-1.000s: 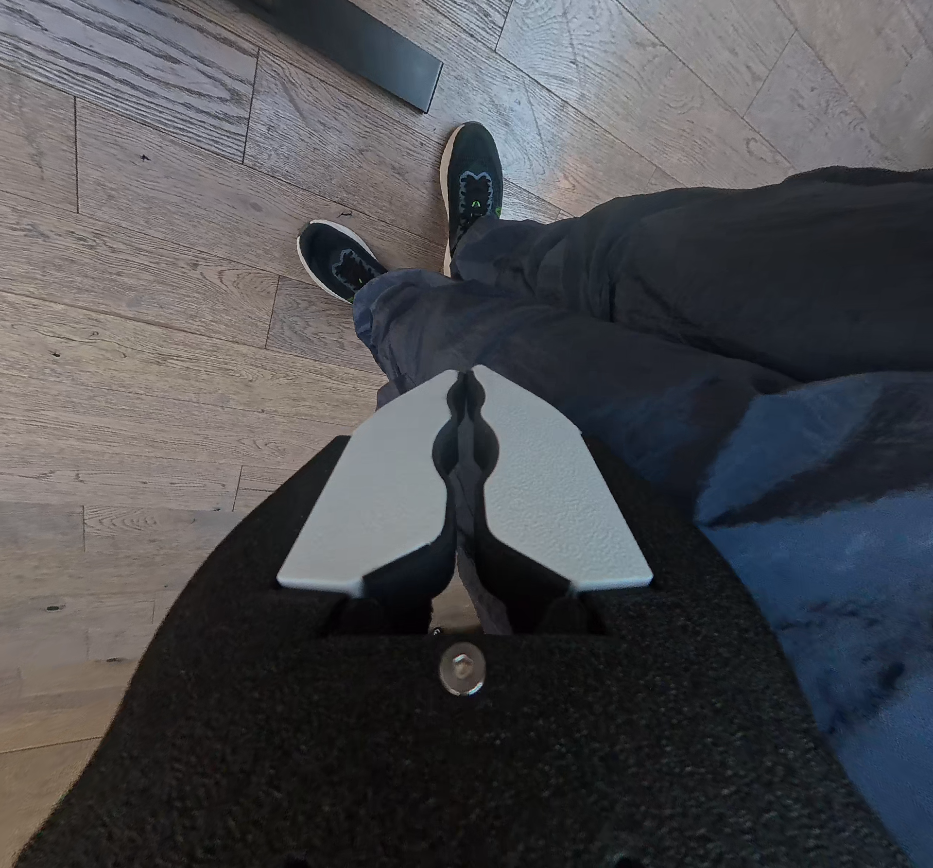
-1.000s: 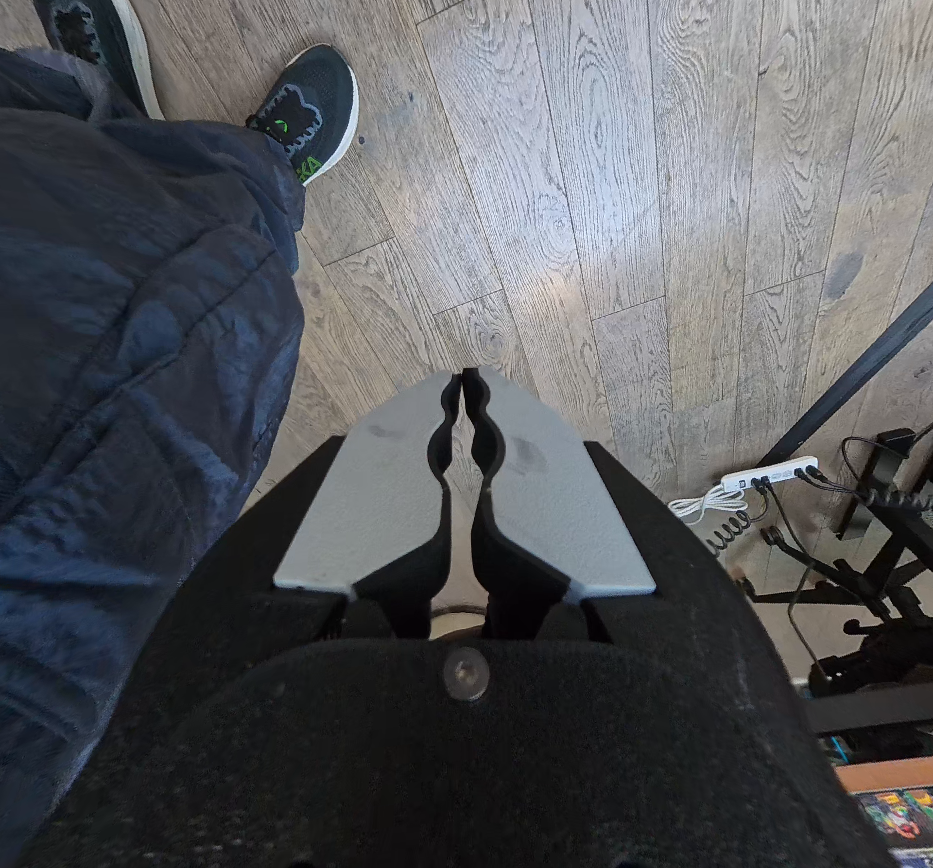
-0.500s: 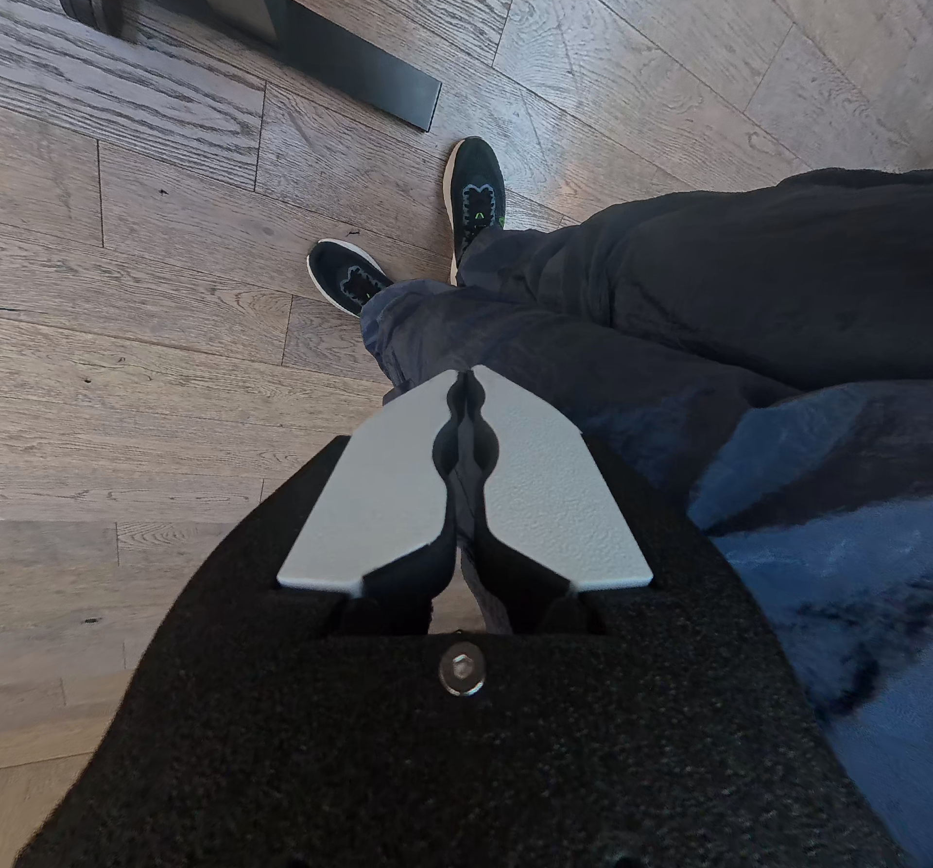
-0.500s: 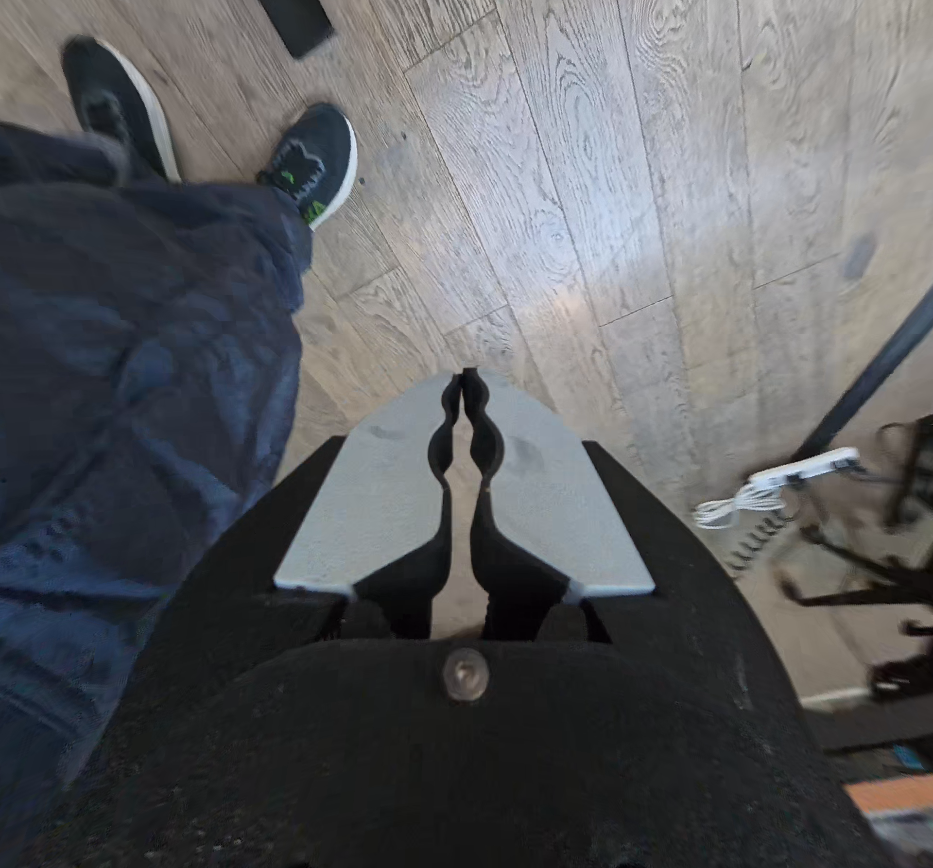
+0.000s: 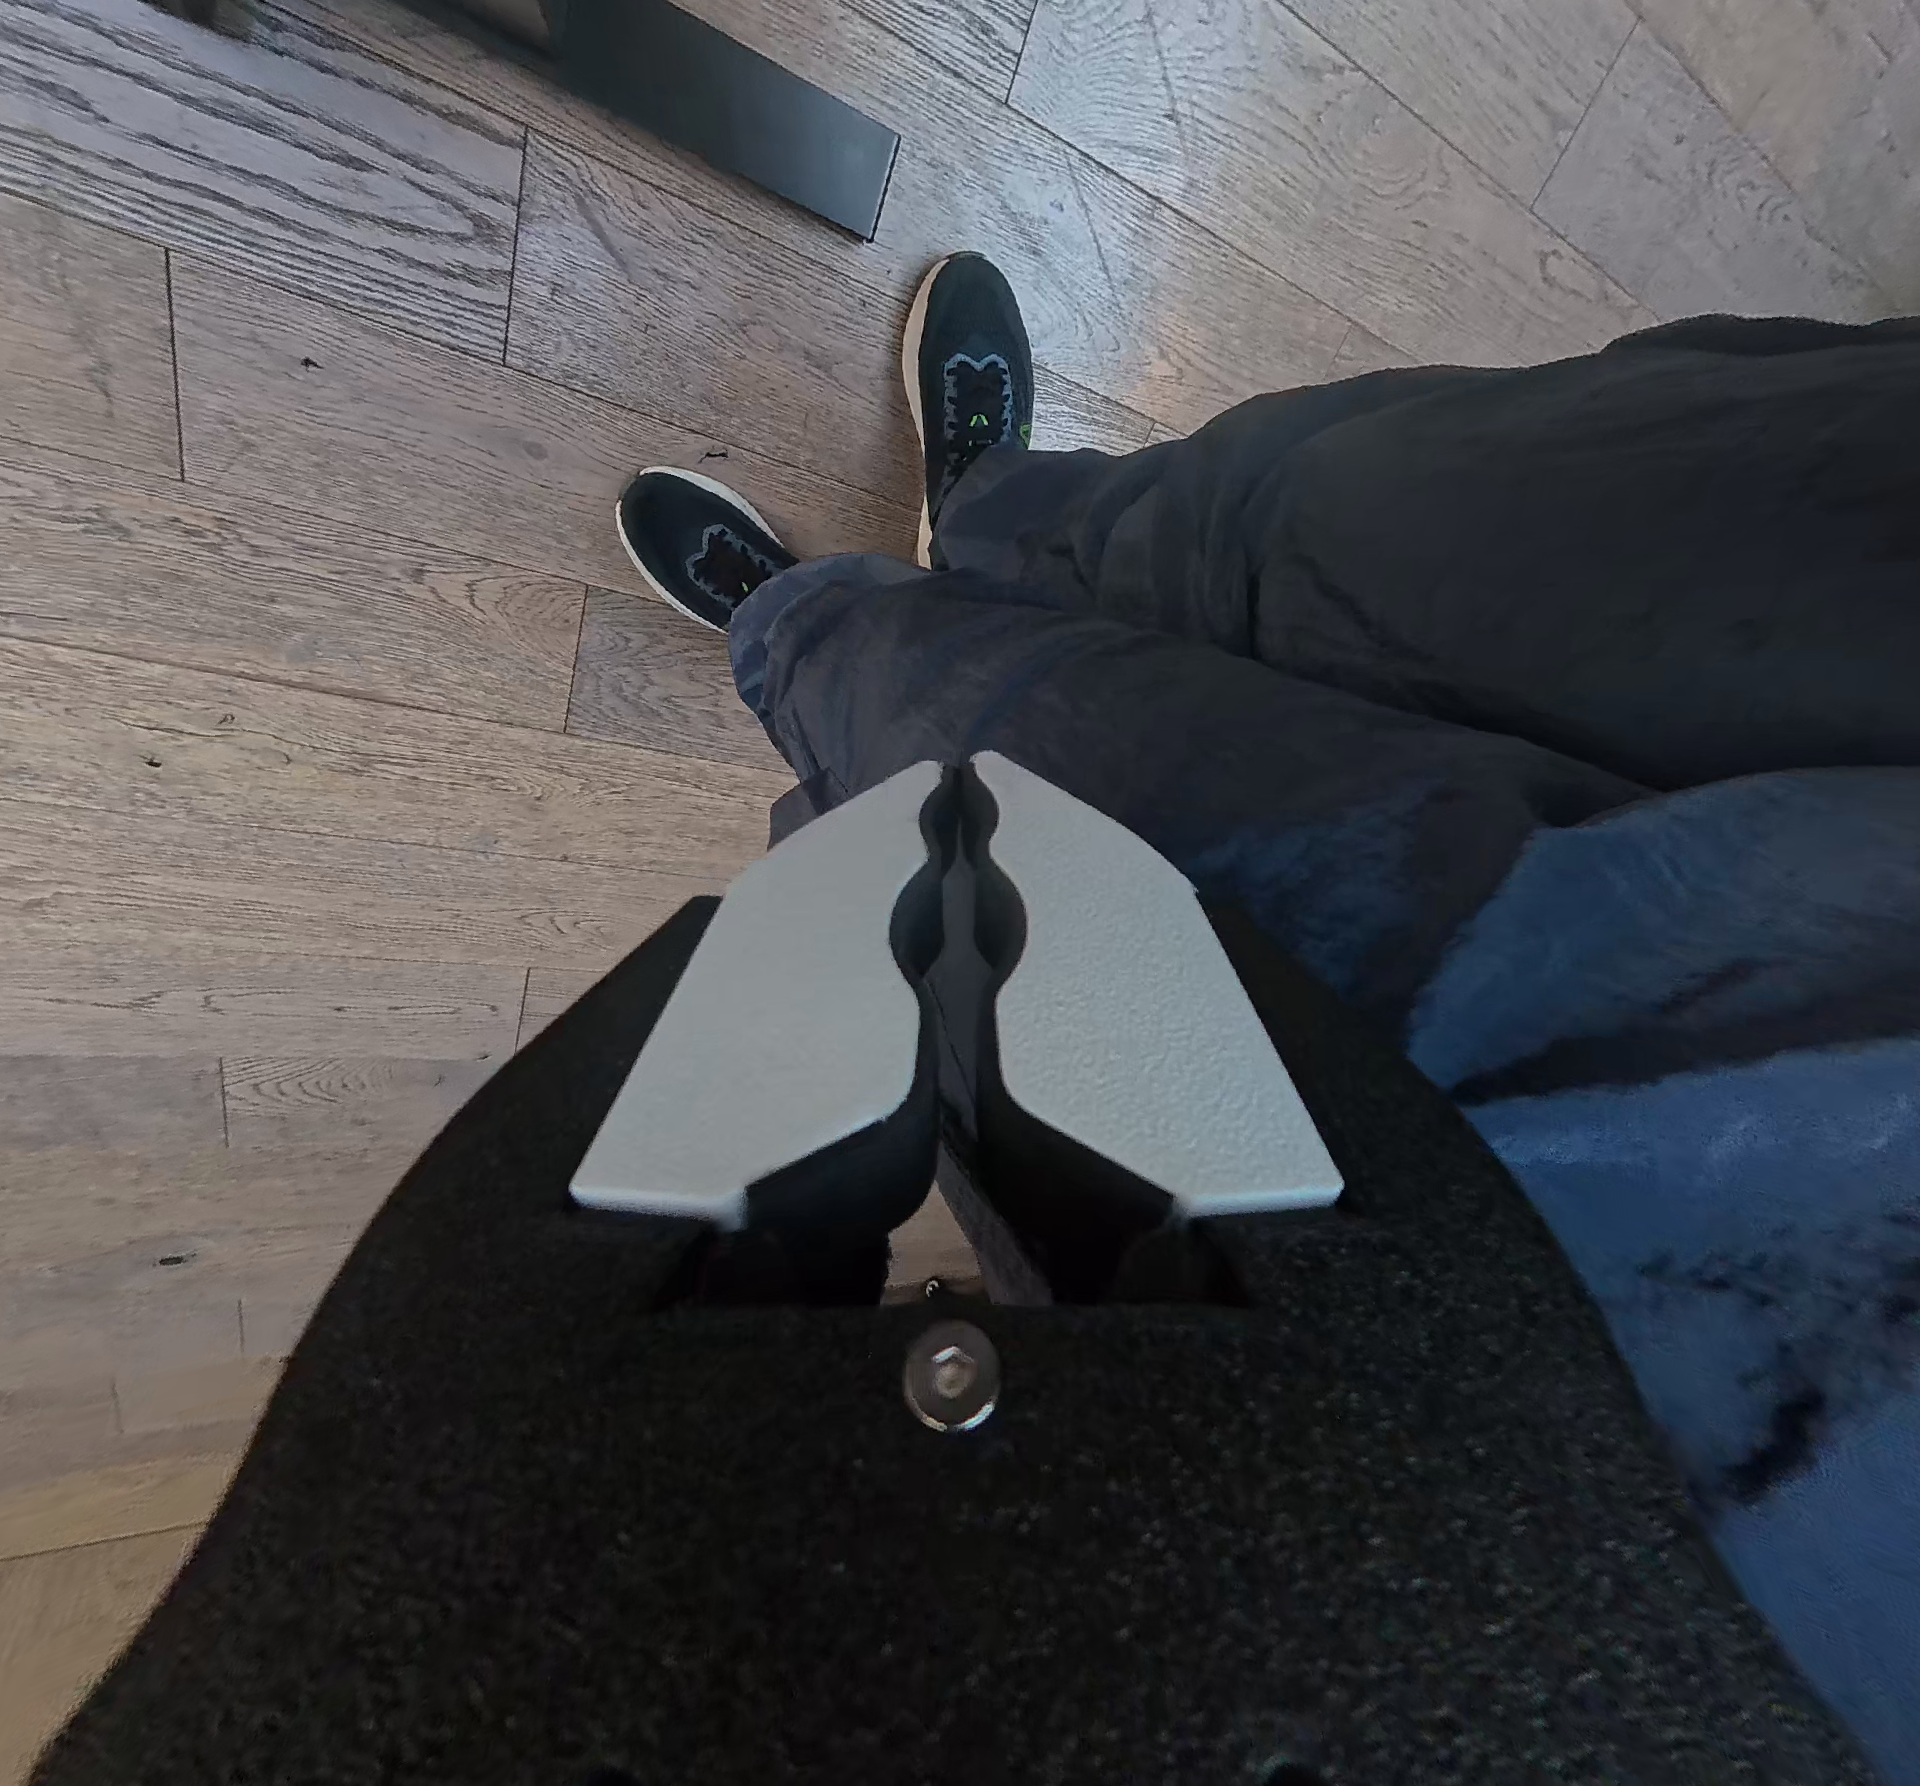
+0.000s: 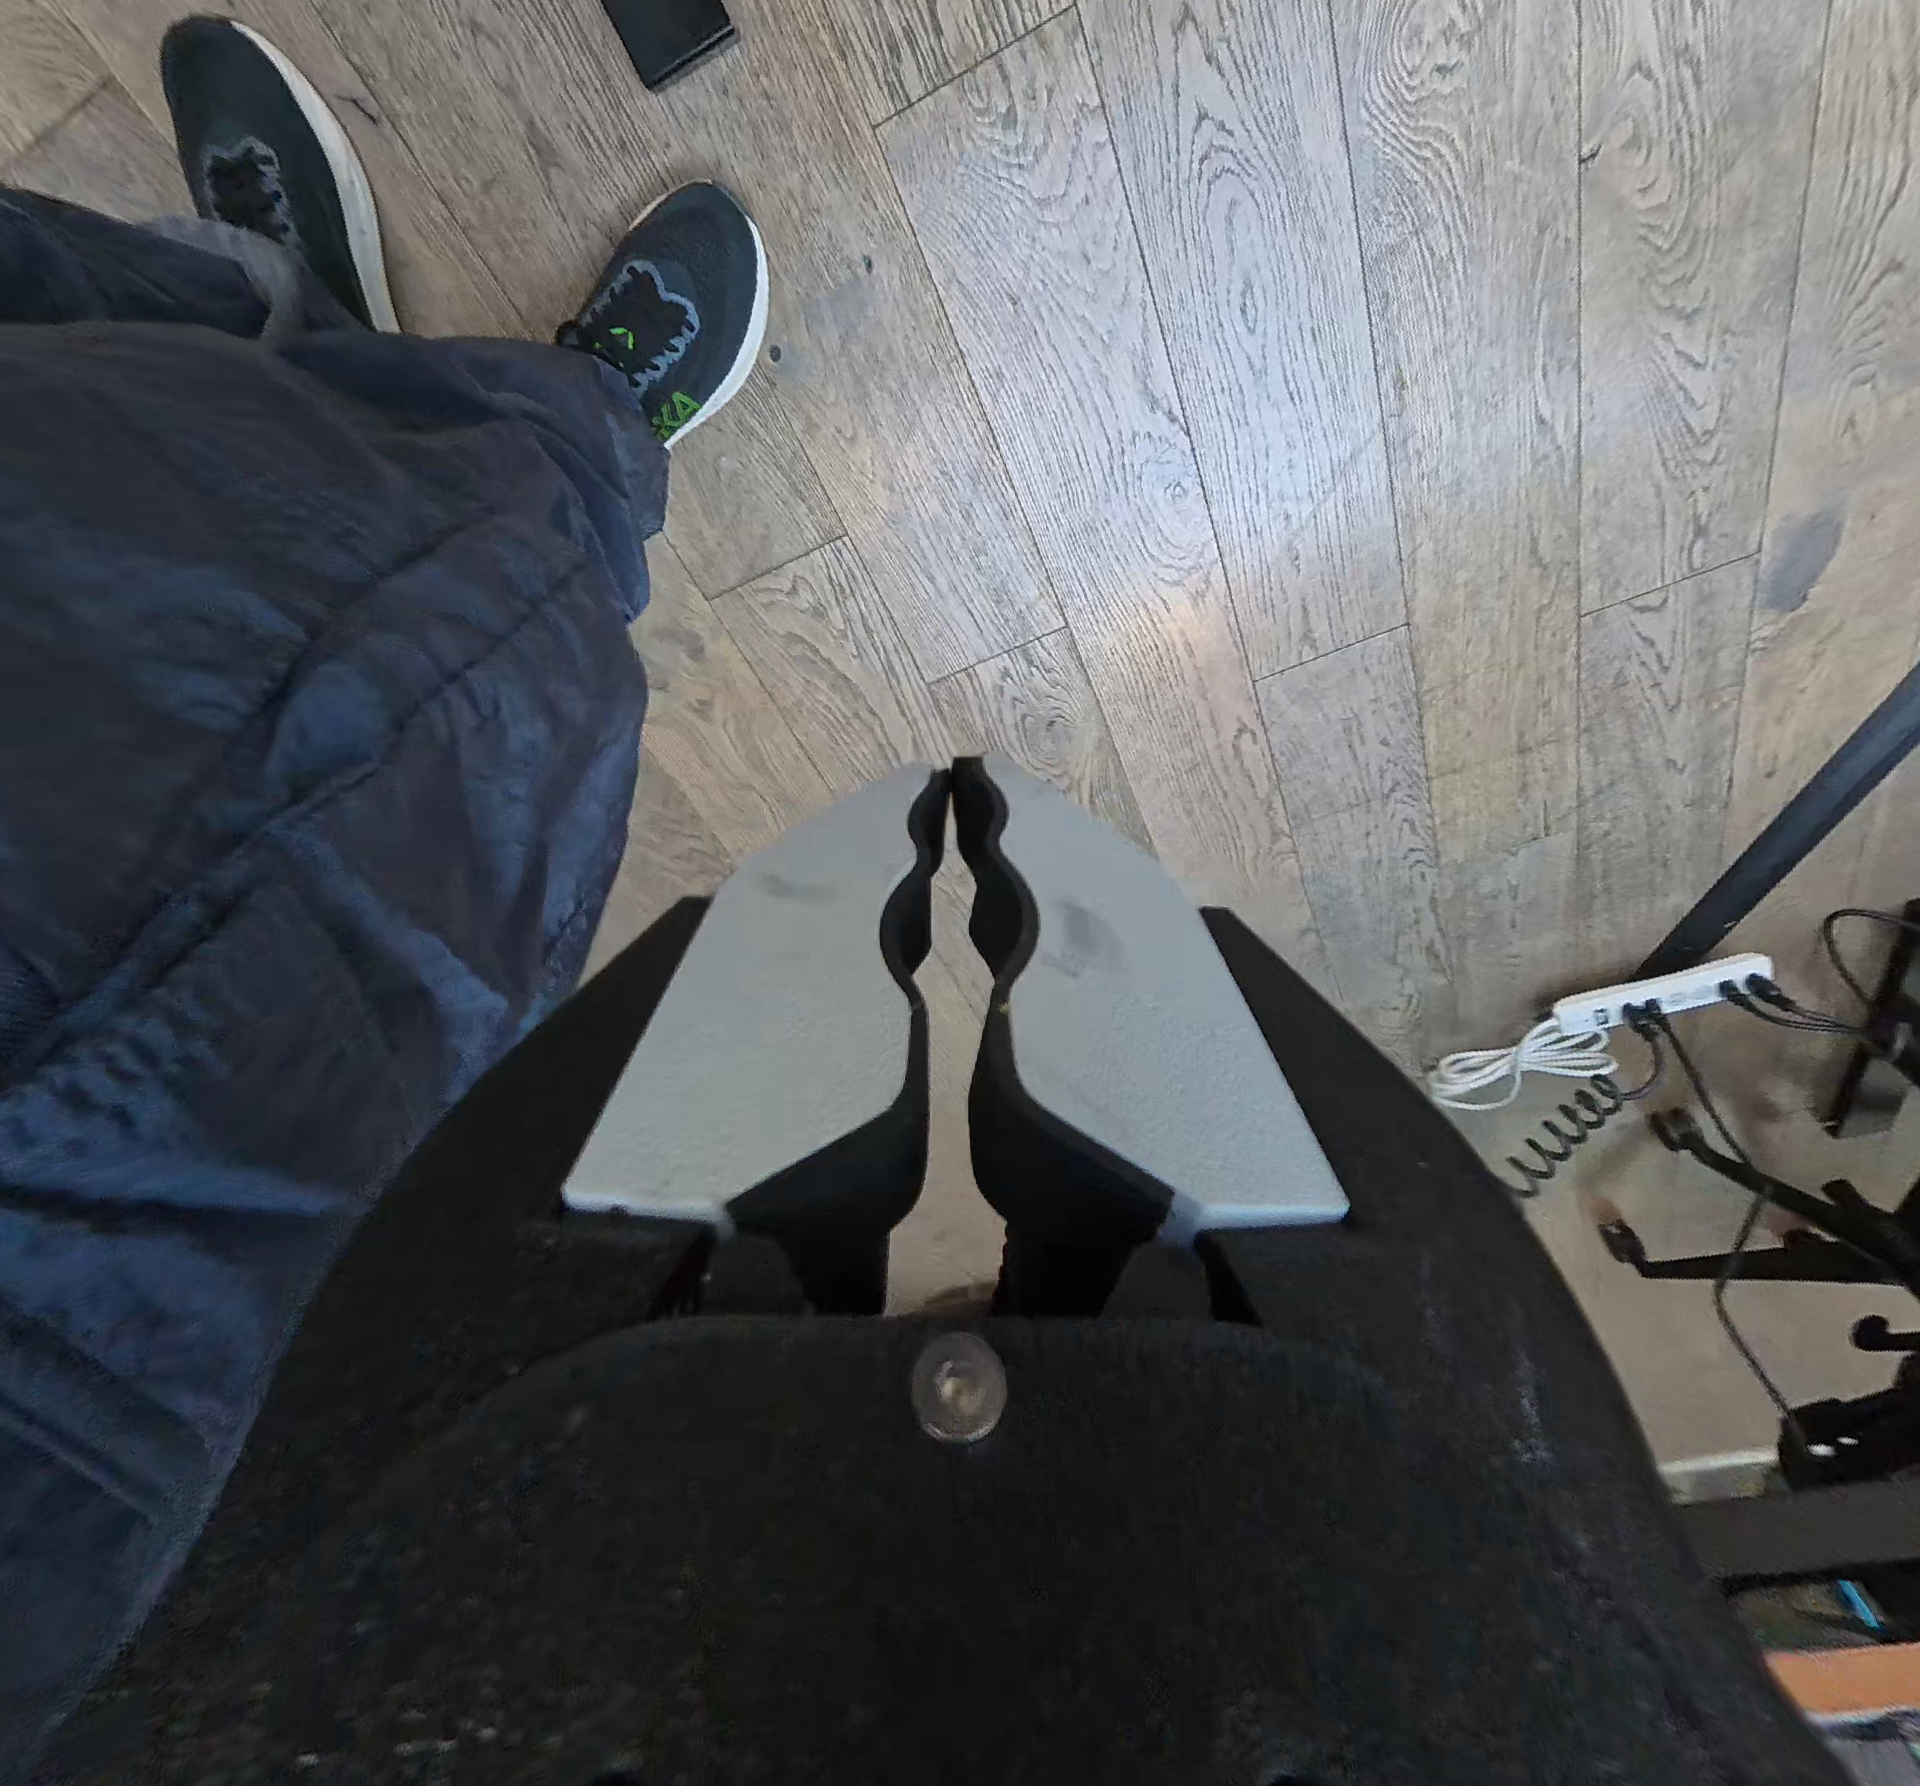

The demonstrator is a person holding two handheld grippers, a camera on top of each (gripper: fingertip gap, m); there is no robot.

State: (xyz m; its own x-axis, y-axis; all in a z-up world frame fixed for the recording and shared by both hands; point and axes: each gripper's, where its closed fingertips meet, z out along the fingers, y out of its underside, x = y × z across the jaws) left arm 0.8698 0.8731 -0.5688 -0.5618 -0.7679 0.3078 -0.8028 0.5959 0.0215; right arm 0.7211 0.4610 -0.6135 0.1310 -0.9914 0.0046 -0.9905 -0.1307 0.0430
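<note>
Both grippers point down at the wooden floor [image 6: 1195,386], holding nothing — the left gripper [image 5: 958,780] clenched above a trouser leg [image 5: 1143,718], the right gripper [image 6: 951,772] clenched over bare boards, shoes [image 6: 675,302] well ahead.

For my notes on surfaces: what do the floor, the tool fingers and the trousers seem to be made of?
Floor: wood or wood-look planks, matt grey-brown, with visible grain and seams.
Right tool fingers: probably painted metal or hard plastic, pale grey, finely textured; the jaws are closed on nothing.
Trousers: thin synthetic-looking fabric, dark blue, crinkled with a slight sheen.
</note>
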